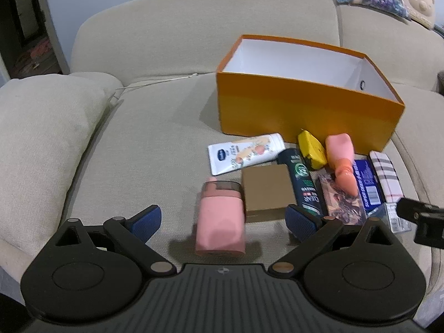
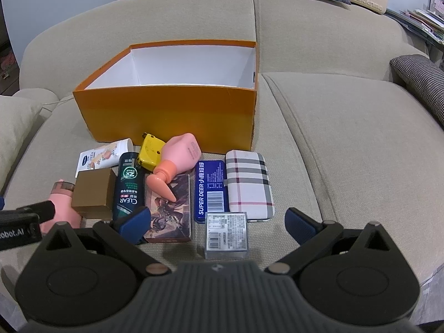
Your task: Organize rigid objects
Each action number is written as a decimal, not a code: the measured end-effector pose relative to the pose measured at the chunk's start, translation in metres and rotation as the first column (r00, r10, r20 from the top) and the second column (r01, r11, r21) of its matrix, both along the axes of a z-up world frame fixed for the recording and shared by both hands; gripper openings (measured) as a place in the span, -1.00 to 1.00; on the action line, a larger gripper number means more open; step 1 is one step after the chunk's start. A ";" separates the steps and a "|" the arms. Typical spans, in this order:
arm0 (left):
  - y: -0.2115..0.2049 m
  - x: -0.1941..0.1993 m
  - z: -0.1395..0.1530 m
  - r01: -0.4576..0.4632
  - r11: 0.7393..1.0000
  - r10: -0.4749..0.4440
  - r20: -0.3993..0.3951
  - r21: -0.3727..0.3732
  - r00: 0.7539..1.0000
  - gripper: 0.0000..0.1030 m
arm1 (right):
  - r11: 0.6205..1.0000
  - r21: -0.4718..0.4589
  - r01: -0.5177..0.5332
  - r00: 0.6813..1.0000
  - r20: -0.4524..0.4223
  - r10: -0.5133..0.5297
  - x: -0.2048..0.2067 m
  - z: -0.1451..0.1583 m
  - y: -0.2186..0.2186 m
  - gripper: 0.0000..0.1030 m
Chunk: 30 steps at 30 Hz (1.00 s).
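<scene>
Left gripper: jaws wide apart, pink container between them, not touching
Right gripper: jaws apart, above clear box
Orange box: open, behind the items

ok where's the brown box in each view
Left wrist: the brown box sits just right of centre, between the pink jar and the dark CLEAR bottle.
Right wrist: the brown box lies at lower left, left of the same bottle.
Shared landmark: the orange box behind the pile.
</scene>
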<state>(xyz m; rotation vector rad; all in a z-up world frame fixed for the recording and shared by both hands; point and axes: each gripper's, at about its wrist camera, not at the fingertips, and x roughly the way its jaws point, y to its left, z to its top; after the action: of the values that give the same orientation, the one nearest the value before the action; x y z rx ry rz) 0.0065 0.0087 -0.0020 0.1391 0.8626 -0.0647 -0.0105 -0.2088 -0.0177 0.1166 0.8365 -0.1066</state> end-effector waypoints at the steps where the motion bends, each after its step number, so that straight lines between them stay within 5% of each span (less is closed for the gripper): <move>1: 0.003 0.002 0.000 -0.012 1.000 0.012 -0.002 -0.005 1.000 1.00 | 1.000 0.000 0.002 1.000 -0.001 -0.002 0.000 0.000 0.000 0.98; 12: 0.041 0.028 -0.012 -0.137 0.985 0.128 -0.089 -0.102 0.988 1.00 | 1.000 0.023 0.012 1.000 -0.010 -0.012 0.003 -0.004 -0.004 0.98; 30: 0.010 0.044 -0.057 -0.051 0.999 0.053 -0.172 0.011 0.984 1.00 | 0.999 0.035 0.035 0.999 -0.037 -0.033 0.005 -0.015 -0.015 0.98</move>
<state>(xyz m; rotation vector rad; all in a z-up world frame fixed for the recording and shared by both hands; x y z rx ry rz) 0.0504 0.0184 -0.0588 0.1183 1.0388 -0.0251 -0.0055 -0.2239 -0.0322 0.1627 0.8732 -0.1261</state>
